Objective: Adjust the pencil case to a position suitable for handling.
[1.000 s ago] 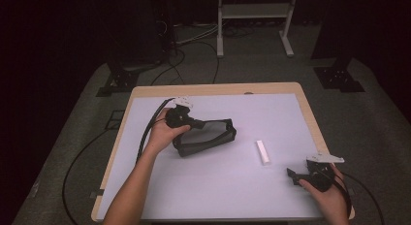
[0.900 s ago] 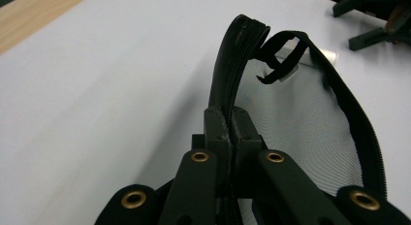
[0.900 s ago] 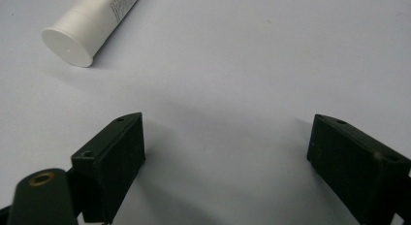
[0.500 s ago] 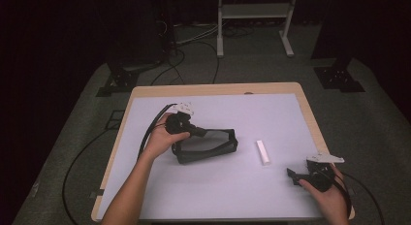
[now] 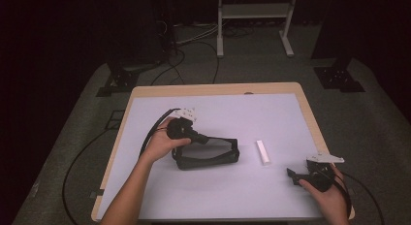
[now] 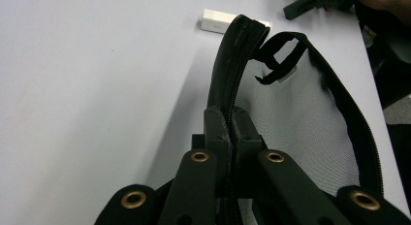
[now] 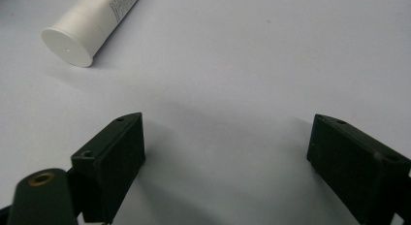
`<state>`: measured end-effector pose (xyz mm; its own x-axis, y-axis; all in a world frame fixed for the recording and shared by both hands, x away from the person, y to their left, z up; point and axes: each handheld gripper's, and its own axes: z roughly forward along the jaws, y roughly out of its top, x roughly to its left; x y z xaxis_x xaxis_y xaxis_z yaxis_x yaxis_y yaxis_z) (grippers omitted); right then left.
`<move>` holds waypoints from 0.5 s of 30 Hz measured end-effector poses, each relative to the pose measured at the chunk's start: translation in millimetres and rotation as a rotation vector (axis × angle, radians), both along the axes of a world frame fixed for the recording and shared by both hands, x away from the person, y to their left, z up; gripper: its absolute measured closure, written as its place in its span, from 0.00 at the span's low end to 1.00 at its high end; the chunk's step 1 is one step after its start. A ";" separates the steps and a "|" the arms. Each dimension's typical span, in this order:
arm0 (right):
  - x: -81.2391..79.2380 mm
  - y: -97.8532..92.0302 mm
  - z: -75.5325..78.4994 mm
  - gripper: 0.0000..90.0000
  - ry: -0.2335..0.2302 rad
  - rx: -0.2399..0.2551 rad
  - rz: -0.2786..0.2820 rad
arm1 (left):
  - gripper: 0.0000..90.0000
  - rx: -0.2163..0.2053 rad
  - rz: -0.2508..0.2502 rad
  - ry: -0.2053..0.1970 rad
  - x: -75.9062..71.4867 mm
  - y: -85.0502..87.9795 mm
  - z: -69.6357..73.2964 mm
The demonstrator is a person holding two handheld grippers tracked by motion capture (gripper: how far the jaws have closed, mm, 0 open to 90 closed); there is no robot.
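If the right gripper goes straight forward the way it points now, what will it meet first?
Probably the white tube. The open right gripper faces bare table, and the tube lies ahead to the left, so it may narrowly pass it.

table (image 5: 145,196) white top, wood edge | left gripper (image 5: 201,137) at black pouch (image 5: 208,155), mid-table, jaws at its upper rim, hand around grip | white tube (image 5: 263,152) flat, just right of pouch, apart | right gripper (image 5: 292,173) low near table's right front corner, well apart from tube | cables on dark floor
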<state>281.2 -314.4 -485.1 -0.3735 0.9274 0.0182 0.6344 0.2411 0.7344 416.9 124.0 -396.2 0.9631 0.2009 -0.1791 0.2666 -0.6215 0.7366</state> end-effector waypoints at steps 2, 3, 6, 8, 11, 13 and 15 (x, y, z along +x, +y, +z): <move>0.0 0.0 0.0 0.14 0.000 0.000 0.000 | 0.98 0.001 -0.012 0.007 -1.8 -1.5 -1.5; 0.0 0.0 0.0 0.14 0.000 0.000 0.000 | 0.98 0.004 -0.015 0.010 -2.3 -1.8 -2.1; 0.0 0.0 0.0 0.14 0.000 0.000 0.000 | 0.98 0.006 -0.022 0.015 -3.6 -3.0 -4.6; 0.0 -0.1 0.0 0.14 0.000 0.000 0.001 | 0.98 0.008 -0.030 0.020 -4.3 -3.9 -6.6; 0.0 0.0 0.0 0.14 0.000 0.000 0.000 | 0.98 0.005 -0.046 0.029 -5.3 -5.3 -9.1; 0.0 0.0 0.0 0.14 0.000 0.000 0.000 | 0.98 0.003 -0.058 0.032 -5.4 -6.0 -10.0; 0.0 0.1 0.0 0.14 0.000 0.000 -0.001 | 0.98 0.002 -0.066 0.036 -5.5 -6.6 -10.8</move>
<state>281.2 -314.4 -485.1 -0.3730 0.9276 0.0183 0.6345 0.2406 0.7345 411.4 117.4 -407.0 0.9671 0.1377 -0.2138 0.2516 -0.6402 0.7258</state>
